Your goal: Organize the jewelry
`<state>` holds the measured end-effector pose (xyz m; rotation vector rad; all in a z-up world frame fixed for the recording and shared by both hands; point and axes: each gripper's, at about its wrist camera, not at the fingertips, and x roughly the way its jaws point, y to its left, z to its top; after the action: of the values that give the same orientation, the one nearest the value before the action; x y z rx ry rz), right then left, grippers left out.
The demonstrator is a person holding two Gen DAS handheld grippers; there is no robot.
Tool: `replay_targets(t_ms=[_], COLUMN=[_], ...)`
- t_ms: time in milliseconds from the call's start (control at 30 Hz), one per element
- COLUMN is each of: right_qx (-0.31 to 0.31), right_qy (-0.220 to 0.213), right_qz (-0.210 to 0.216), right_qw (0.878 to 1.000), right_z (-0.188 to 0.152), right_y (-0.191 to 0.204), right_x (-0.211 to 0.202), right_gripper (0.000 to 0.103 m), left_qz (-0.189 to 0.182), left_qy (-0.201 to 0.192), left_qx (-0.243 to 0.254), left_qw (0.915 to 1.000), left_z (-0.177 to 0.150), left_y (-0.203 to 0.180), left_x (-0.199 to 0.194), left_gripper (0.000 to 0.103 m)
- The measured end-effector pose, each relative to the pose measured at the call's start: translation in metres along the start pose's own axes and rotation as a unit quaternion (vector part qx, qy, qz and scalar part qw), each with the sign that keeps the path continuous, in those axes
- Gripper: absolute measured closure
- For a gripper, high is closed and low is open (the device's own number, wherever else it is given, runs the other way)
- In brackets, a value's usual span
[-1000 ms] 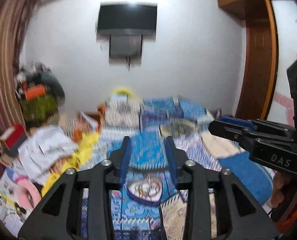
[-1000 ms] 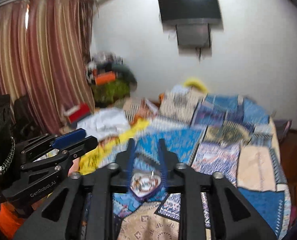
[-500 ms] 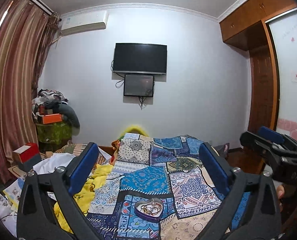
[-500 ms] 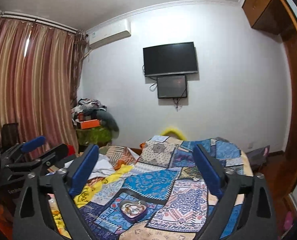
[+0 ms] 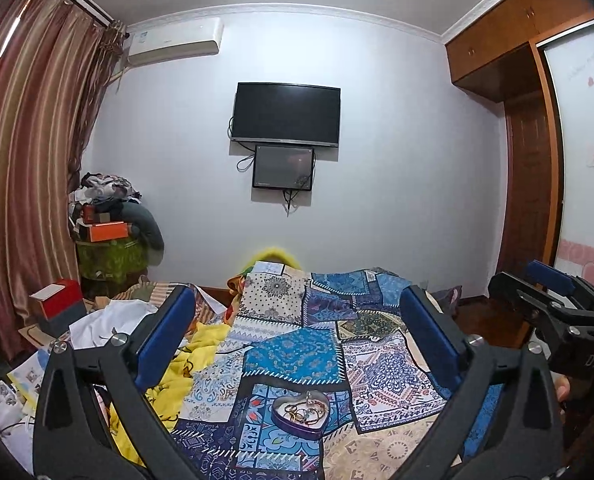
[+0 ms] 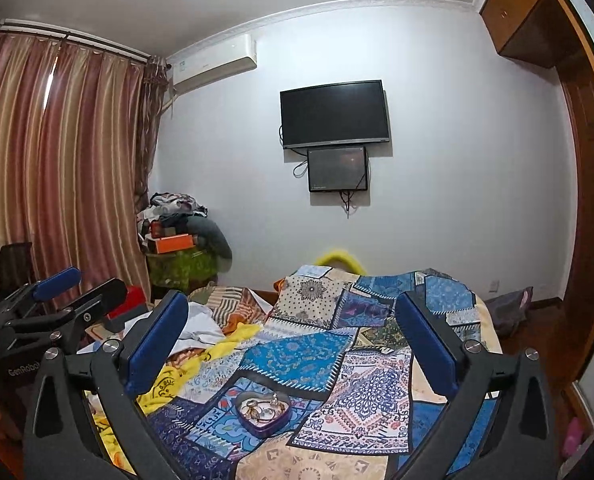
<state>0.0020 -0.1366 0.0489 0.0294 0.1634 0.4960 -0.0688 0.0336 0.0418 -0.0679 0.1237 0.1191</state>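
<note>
Both grippers, left [image 5: 297,344] & right [image 6: 293,340], are hovering w/ fingers spread wide, empty. Heart-shaped tin [image 5: 301,414] w/ jewelry is sitting on the bed quilt [image 5: 297,352]; soft bedding could tip it if nudged.

heart-shaped tin [image 5: 301,416]: glossy purple metal, shiny metal jewelry [image 5: 304,412] inside | bedspread [image 5: 293,356]: matt patchwork cloth | gripper pads [image 5: 165,340]: matt blue, rubbery | wardrobe [image 5: 509,32]: smooth polished wood | curtain [image 6: 57,168]: striped cloth with sheen
</note>
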Motion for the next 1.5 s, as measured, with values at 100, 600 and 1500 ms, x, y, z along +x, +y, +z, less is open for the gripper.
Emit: replay_targets(t_ms=[100,600,1500], right_qx=[0.001,0.007,0.005], right_qy=[0.004,0.019,0.029], right_qz=[0.001,0.003,0.008], right_qw=[1.000,1.000,1.000], right_z=[-0.002,-0.007,-0.005], right_y=[-0.001,-0.004,-0.001], right_x=[0.000,-0.001,0.000], right_gripper=[0.000,0.000,0.000], left_qz=[0.001,0.008,0.002], left_qy=[0.002,0.013,0.026], left_qx=[0.002,-0.002,0.005], left_qw=[1.0000,0.9999,0.9996], left_z=[-0.001,-0.007,-0.011], left_y=[-0.002,-0.003,-0.002], left_x=[0.001,0.011,0.013], left_gripper=[0.000,0.000,0.000])
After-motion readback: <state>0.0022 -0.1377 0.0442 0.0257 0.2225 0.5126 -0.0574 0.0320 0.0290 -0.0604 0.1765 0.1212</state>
